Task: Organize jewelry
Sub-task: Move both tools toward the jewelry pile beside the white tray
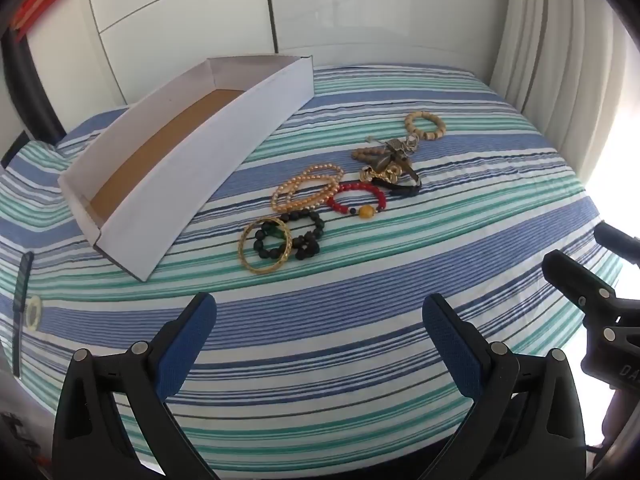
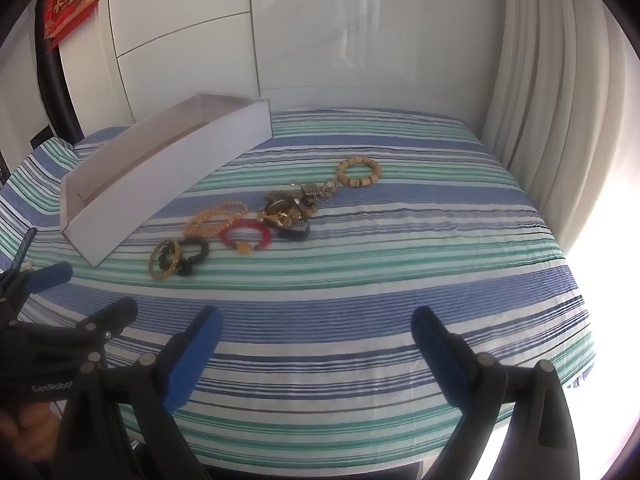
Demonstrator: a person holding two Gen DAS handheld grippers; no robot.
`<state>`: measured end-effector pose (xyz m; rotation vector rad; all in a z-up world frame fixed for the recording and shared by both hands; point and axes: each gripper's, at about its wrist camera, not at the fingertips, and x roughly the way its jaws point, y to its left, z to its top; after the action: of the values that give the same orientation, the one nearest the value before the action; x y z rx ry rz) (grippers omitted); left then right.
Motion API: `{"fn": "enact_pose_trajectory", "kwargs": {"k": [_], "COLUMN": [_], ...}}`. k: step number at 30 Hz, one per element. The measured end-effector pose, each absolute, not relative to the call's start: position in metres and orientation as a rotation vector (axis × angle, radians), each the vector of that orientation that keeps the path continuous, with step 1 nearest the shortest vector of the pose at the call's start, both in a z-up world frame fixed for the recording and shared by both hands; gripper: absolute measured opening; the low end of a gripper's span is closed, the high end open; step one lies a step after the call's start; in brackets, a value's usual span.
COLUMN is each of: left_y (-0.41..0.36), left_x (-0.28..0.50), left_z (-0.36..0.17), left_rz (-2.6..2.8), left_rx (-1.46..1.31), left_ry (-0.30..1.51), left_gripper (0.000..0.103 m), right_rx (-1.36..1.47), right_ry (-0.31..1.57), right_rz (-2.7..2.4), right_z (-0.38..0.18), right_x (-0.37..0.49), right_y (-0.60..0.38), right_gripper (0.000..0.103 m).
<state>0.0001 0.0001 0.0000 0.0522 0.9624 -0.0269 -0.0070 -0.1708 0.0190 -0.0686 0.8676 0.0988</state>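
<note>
A long white cardboard box (image 1: 224,128) with a brown floor lies empty on the striped cloth; it also shows in the right wrist view (image 2: 168,184). Beside it lie a gold bangle (image 1: 266,245), black bead bracelets (image 1: 308,236), a peach pearl strand (image 1: 308,186), a red bead bracelet (image 1: 358,199), a tangled pile of gold pieces and keys (image 1: 390,160) and a wooden bead bracelet (image 1: 425,124). My left gripper (image 1: 320,332) is open and empty, well short of the jewelry. My right gripper (image 2: 316,344) is open and empty, also short of it.
The striped cloth (image 1: 360,360) covers a table set against white cabinet doors (image 1: 180,20), with a white curtain (image 1: 560,80) on the right. A dark comb (image 1: 22,300) and a small pale ring (image 1: 34,312) lie at the left edge.
</note>
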Motion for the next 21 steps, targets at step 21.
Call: {"fn": "enact_pose_trajectory", "kwargs": {"k": [21], "left_y": [0.013], "left_x": [0.002], "left_z": [-0.003], "left_rz": [0.027], "left_rx": [0.077], "left_ry": [0.94], "left_gripper": [0.102], "right_rx": [-0.077], "right_ry": [0.869], "right_rz": [0.098], "right_z": [0.019], "right_x": [-0.005], "right_y": [-0.168], "right_gripper": [0.097]}}
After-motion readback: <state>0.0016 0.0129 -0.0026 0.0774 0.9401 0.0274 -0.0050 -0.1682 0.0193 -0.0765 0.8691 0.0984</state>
